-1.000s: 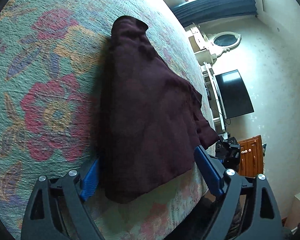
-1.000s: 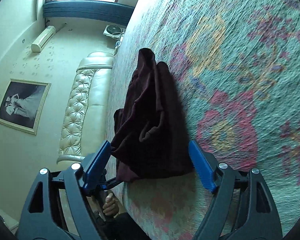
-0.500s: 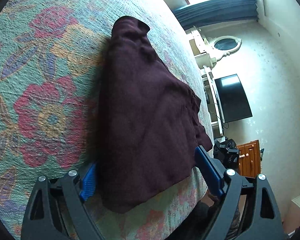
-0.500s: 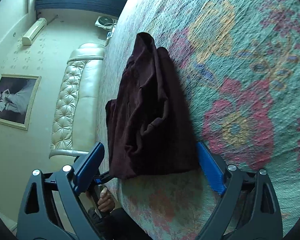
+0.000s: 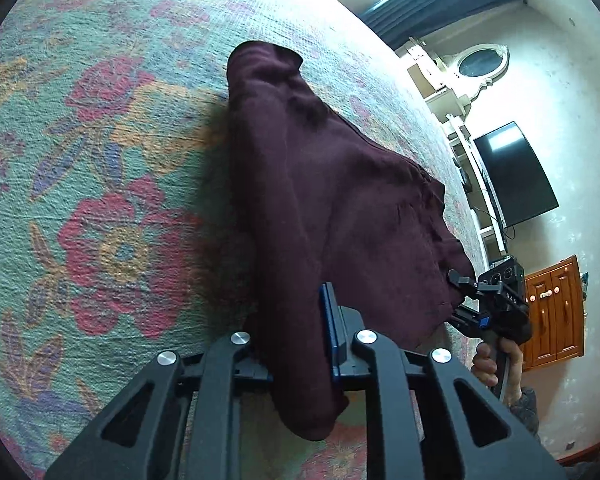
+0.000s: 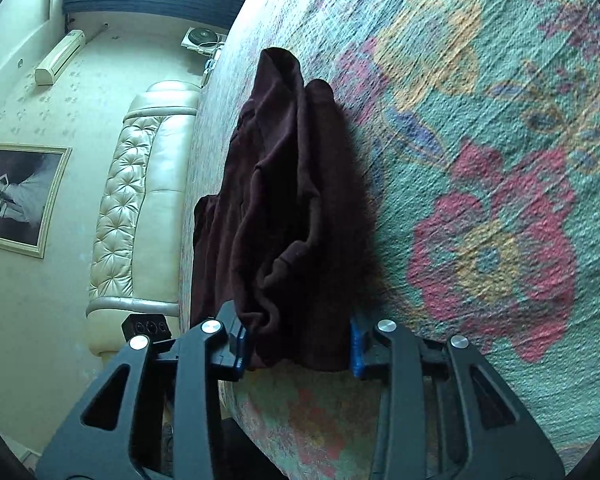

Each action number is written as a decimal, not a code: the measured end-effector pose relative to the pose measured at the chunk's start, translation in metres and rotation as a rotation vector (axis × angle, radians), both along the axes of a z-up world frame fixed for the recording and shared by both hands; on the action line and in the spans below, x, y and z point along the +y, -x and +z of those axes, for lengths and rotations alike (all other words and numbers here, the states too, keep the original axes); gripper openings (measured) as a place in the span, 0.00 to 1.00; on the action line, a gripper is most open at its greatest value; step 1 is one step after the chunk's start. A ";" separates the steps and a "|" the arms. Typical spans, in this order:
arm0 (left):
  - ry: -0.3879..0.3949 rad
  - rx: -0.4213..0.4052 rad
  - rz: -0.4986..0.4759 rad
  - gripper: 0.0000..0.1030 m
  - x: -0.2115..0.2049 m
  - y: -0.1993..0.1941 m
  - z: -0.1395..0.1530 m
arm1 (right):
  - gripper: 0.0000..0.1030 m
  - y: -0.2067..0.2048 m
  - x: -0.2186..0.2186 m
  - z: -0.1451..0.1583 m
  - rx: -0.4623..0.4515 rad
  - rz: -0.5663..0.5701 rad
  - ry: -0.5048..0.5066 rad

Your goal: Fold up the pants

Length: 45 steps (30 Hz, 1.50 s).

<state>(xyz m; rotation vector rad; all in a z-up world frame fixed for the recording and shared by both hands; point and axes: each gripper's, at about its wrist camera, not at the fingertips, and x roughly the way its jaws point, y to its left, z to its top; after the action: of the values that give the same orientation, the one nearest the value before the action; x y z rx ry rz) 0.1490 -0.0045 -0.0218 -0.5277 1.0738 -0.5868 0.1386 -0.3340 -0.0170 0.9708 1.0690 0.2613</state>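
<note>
Left wrist view: pants (image 5: 340,208), dark maroon, soft napped cloth, lying on a floral bedspread (image 5: 100,200) and running from 6 o'clock up to 12 o'clock of the frame.
Pants, shape: narrow rounded end at 12 o'clock, widening toward 4 o'clock; a lengthwise seam or crease runs down the left half; small gathers show along the right edge.
Pants, near end: bunched into a thick roll that hangs over the bed's edge at 6 o'clock.
Left gripper (image 5: 296,344): jaws closing, the bunched near edge of the pants pinched between the blue pads.
Right gripper (image 5: 466,300): seen at 4 o'clock in the left wrist view, at the pants' right corner, carried by a hand (image 5: 496,364).
Right wrist view: pants (image 6: 292,200) rumpled, with deep folds and a rolled hem or band curling near the middle.
Right gripper, own view (image 6: 298,344): jaws closing, a thick wad of the cloth's near edge squeezed between the blue pads.
Bedspread (image 6: 500,160): teal ground, red, orange and blue flowers, quilted texture.
Surroundings: padded cream headboard (image 6: 140,200) at 9 o'clock in the right wrist view, framed picture (image 6: 16,196) beside it; dark television (image 5: 512,172) at 3 o'clock in the left wrist view.
</note>
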 end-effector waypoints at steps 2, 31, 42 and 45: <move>0.000 -0.002 0.000 0.17 0.002 0.001 0.002 | 0.34 0.002 0.000 0.002 -0.004 0.002 0.006; -0.070 0.012 0.002 0.17 0.001 0.031 0.007 | 0.33 0.055 -0.002 0.003 0.001 0.014 -0.017; -0.062 0.016 0.001 0.17 -0.003 0.020 0.009 | 0.33 0.066 -0.004 0.003 0.001 0.018 -0.020; -0.061 0.016 0.001 0.17 -0.003 0.019 0.009 | 0.34 0.064 -0.002 0.004 0.002 0.016 -0.022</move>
<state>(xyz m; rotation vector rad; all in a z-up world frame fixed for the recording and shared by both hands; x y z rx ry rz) 0.1297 -0.0077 -0.0132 -0.4800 1.1031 -0.5481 0.0748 -0.3365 -0.0129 0.9829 1.0783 0.2857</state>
